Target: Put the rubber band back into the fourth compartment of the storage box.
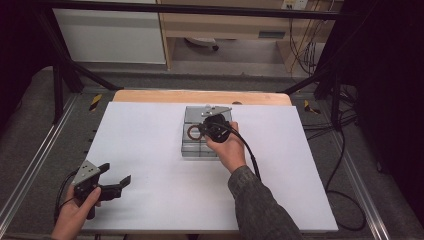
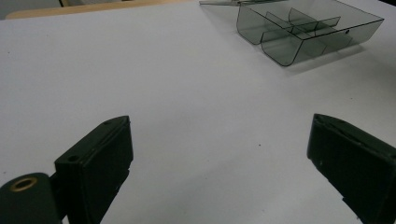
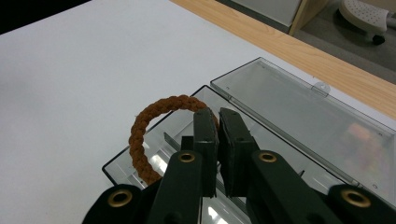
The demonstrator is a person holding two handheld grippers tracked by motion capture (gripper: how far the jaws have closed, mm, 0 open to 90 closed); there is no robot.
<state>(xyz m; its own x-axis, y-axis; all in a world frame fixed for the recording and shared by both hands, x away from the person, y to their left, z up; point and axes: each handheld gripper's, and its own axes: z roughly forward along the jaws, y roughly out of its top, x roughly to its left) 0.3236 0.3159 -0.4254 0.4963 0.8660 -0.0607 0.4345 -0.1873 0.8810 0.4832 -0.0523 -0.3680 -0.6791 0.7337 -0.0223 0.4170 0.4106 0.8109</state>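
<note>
No readable text or labels, seemingly.

The table [image 1: 150, 150] is plain white on top, with a light wood edge along its far side. The box [image 3: 289, 116] is clear, smoky grey plastic, and its open lid is the same see-through grey. The ring [image 3: 140, 135] is rusty brown cord with a braided, twisted pattern. Both the right claw [image 3: 218, 126] and the left claw [image 2: 219, 154] are matt black, each with brass-coloured rivets. The sleeve [image 1: 260, 205] is mottled olive-grey.
</note>
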